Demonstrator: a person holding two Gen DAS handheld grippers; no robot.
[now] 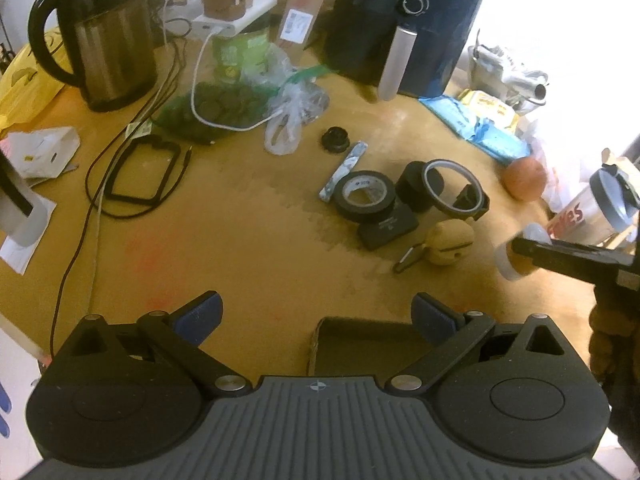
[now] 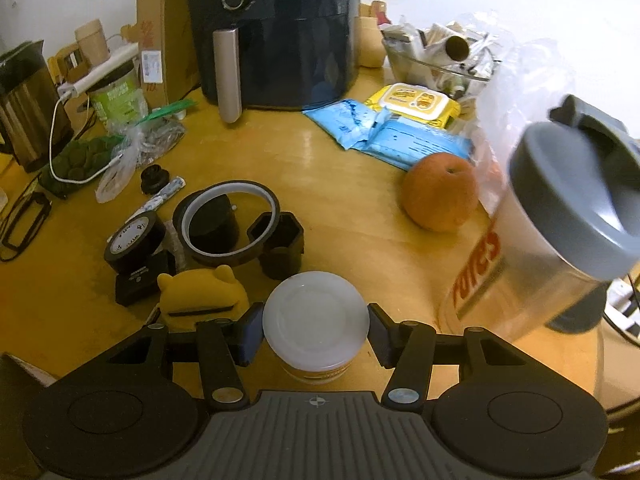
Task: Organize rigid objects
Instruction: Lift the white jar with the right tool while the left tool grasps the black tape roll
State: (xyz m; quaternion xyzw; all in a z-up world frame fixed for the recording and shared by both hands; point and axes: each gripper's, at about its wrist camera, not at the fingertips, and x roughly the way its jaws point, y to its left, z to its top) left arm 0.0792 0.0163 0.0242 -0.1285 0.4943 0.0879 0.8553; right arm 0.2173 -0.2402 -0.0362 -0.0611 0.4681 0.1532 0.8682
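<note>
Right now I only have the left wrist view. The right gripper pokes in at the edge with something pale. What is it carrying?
Observer: The right gripper has a small jar with a white lid between its pads, gripped at the sides.
Operator: What stands nearest it on the right?
Observer: A clear shaker bottle with a grey lid, tilted, close to the camera.
Operator: Is the round orange fruit touching that jar?
Observer: No. The orange fruit sits apart on the wooden table, farther back beside the bottle.
</note>
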